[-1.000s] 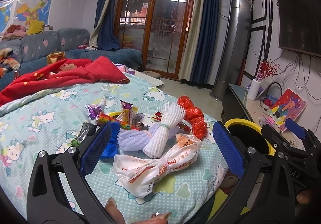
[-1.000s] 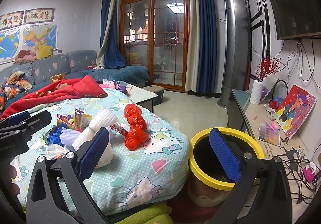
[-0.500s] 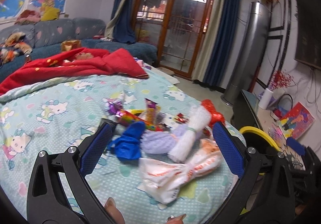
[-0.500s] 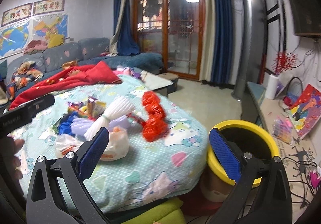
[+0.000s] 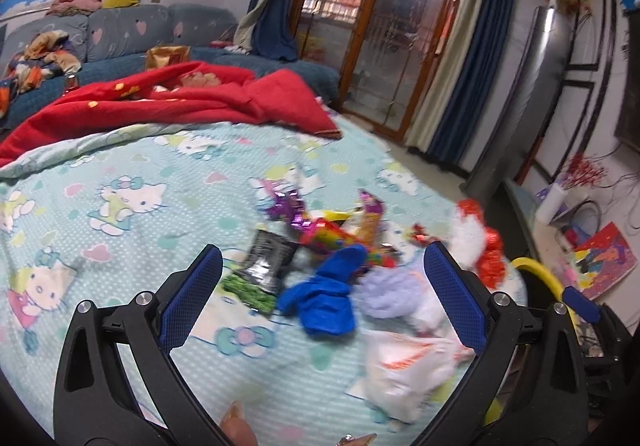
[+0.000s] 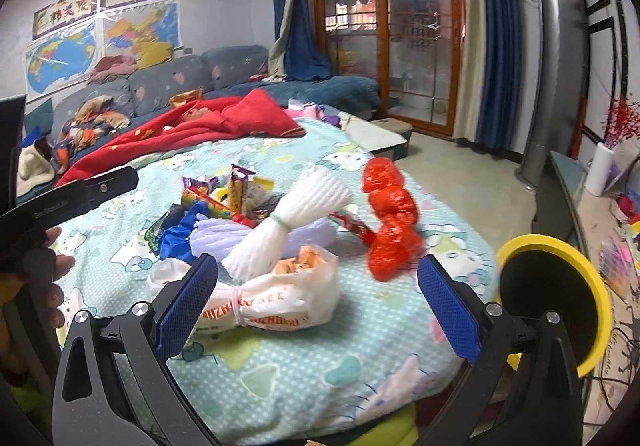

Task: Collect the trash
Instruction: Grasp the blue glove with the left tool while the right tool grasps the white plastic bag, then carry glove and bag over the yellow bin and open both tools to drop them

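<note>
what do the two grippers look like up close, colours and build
Both look alike. The left gripper and right gripper each have two matte black plastic arms with cut-out slots and silver screws, ending in flat blue pads with a fine mesh texture. The right view shows the left gripper's black body with faint pale lettering. No cables or sleeves show.

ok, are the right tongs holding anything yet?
No. In the right wrist view the right tongs stand wide open and empty above the tied white plastic bag on the bed.
</note>
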`<control>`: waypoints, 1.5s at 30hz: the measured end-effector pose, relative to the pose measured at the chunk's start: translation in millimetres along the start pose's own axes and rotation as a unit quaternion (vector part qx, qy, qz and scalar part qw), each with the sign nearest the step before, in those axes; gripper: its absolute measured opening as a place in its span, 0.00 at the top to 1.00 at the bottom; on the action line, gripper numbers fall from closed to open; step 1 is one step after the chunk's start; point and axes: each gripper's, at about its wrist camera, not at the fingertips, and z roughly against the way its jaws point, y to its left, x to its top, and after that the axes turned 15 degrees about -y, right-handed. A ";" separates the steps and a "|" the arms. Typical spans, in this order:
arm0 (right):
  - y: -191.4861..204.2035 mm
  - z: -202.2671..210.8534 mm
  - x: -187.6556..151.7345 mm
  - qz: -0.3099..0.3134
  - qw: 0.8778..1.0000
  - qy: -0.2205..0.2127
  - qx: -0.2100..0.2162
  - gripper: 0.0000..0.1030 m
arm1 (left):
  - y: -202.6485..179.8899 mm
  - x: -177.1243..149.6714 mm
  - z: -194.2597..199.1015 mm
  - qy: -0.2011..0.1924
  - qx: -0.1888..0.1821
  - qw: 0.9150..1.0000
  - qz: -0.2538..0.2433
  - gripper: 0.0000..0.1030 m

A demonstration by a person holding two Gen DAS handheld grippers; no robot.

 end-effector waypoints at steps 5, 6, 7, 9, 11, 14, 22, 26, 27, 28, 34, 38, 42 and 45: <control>-5.5 -21.8 -2.4 -0.011 1.000 0.021 0.009 0.06 | 12.0 0.2 -22.9 0.031 -0.008 0.999 -0.006 0.10; -6.6 -25.4 -4.0 -0.013 1.000 0.023 0.010 0.06 | 12.9 -2.1 -28.4 0.041 -0.011 0.999 -0.010 0.13; -8.8 -28.9 -4.9 -0.018 0.999 0.029 0.011 0.07 | 13.4 -4.5 -32.3 0.051 -0.017 0.998 -0.013 0.20; -10.4 -38.0 -9.2 -0.022 0.999 0.039 0.014 0.14 | 13.6 -9.7 -39.8 0.069 -0.022 0.997 -0.015 0.32; -14.1 -43.0 -13.2 -0.030 0.998 0.051 0.018 0.20 | 13.9 -15.6 -44.6 0.084 -0.031 0.996 -0.015 0.42; -20.3 -50.9 -20.4 -0.046 0.996 0.067 0.023 0.27 | 10.5 -23.9 -49.1 0.101 -0.049 0.994 -0.017 0.50; -24.6 -55.6 -28.5 -0.074 0.991 0.093 0.060 0.46 | 0.2 -44.4 -60.1 0.141 -0.049 0.988 -0.031 0.57; -26.3 -49.0 -30.5 -0.069 0.989 0.102 0.080 0.60 | 0.2 -48.1 -59.5 0.148 -0.043 0.987 -0.037 0.65; -25.3 -47.2 -30.3 -0.067 0.989 0.103 0.084 0.62 | 0.1 -48.7 -59.2 0.150 -0.044 0.987 -0.037 0.70; -24.7 -45.6 -30.2 -0.064 0.989 0.104 0.087 0.66 | -0.7 -49.0 -59.2 0.151 -0.045 0.987 -0.038 0.75; -26.4 -37.6 -28.3 -0.062 0.986 0.114 0.101 0.79 | -9.3 -47.3 -51.8 0.144 -0.057 0.986 -0.056 0.92; -31.5 -30.9 -24.9 -0.062 0.986 0.114 0.100 0.85 | -6.8 -34.4 -39.2 0.118 -0.056 0.990 -0.046 0.94; -38.0 -23.5 -16.8 -0.062 0.989 0.100 0.090 0.87 | -3.1 -13.2 -23.1 0.080 -0.050 0.995 -0.037 0.94; -46.1 -16.7 -7.9 -0.067 0.991 0.083 0.081 0.88 | -7.3 1.8 -12.9 0.058 -0.057 0.996 -0.040 0.94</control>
